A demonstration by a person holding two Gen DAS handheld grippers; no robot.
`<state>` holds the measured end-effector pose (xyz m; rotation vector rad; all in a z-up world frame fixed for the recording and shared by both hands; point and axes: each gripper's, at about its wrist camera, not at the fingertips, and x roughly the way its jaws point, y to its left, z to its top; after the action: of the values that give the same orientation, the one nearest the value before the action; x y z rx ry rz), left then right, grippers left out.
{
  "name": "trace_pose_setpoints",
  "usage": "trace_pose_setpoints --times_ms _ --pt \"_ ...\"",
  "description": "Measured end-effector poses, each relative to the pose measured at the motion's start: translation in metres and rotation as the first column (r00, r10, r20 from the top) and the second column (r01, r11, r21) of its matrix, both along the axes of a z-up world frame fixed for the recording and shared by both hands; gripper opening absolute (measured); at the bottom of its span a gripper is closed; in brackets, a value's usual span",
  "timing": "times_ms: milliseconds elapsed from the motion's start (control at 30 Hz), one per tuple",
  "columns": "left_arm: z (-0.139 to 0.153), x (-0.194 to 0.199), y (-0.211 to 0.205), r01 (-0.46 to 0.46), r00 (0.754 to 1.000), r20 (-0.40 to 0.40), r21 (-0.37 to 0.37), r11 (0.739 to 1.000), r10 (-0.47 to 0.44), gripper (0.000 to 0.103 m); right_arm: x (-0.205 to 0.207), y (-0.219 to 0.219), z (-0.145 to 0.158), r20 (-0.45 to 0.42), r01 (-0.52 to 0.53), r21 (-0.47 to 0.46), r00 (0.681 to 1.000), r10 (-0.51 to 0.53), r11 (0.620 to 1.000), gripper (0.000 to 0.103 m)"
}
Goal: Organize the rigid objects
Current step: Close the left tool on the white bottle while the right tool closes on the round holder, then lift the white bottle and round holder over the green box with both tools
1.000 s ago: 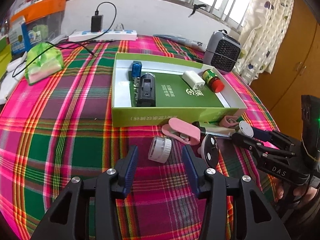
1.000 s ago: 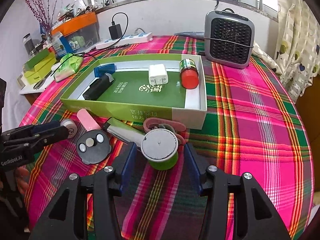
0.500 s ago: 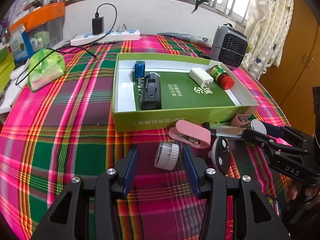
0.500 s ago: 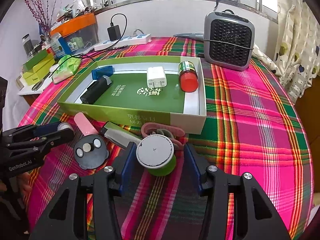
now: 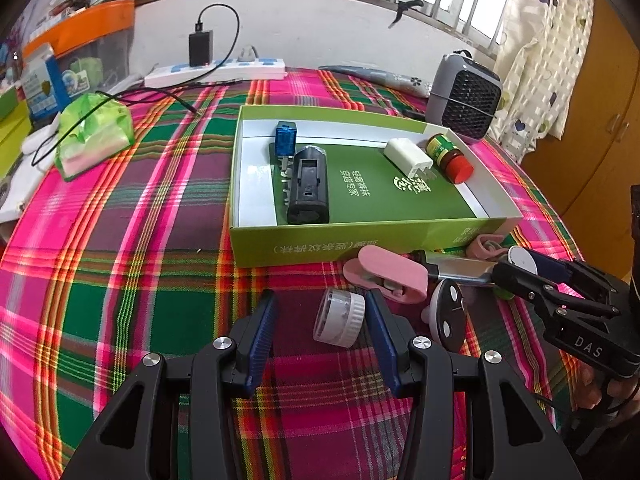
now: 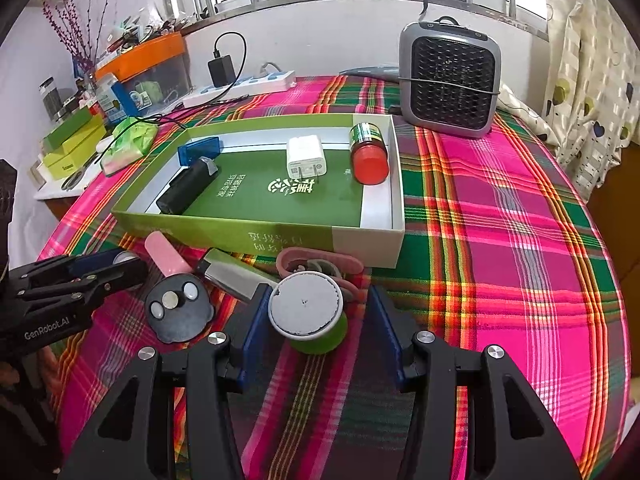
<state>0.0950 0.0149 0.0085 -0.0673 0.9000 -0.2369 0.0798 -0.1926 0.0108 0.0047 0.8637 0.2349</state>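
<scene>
Left tongs [image 5: 320, 322] angle down, jaws parted around a clear cap [image 5: 339, 317] lying on the plaid surface [image 5: 120, 280]. Right tongs [image 6: 316, 326] likewise straddle a green spool [image 6: 308, 314], pads apart from it; only this view shows the spool's top. Beyond lie a pink clip [image 5: 386, 278], then the green box [image 5: 360, 236] and a heater [image 6: 450, 80].

A green box [image 5: 360, 236], mid-frame, holds a black case [image 5: 308, 186], blue part [image 5: 285, 138], white charger [image 5: 408, 158] and red-capped jar [image 5: 450, 158]; a clear cap [image 5: 339, 316] and green spool [image 6: 308, 316] lie below it.
</scene>
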Motion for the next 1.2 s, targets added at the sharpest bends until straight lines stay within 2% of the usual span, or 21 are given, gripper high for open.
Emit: trace_pose_setpoints --times_ms 133,300,433,1200 --pt "-0.0004 0.0 -0.0013 -0.001 1.0 0.004 0.02 1.0 0.001 0.038 -0.0015 0.0007 0.0002 0.004 -0.006 -0.006 1.0 0.006 1.0 0.048" --pt "0.0002 -0.001 -0.0015 0.003 1.0 0.006 0.018 1.0 -0.003 0.027 -0.003 0.0025 0.0016 0.012 -0.02 -0.003 1.0 0.02 1.0 0.038" --pt "0.0001 -0.0014 -0.0012 0.004 1.0 0.006 0.012 1.0 -0.004 0.019 -0.0039 0.0037 0.0018 0.015 -0.026 -0.004 1.0 0.026 1.0 0.035" --pt "0.0027 -0.0028 -0.0023 0.005 1.0 0.017 0.014 1.0 -0.005 0.018 -0.0047 0.0023 0.0019 0.015 -0.021 0.004 1.0 0.021 1.0 0.035"
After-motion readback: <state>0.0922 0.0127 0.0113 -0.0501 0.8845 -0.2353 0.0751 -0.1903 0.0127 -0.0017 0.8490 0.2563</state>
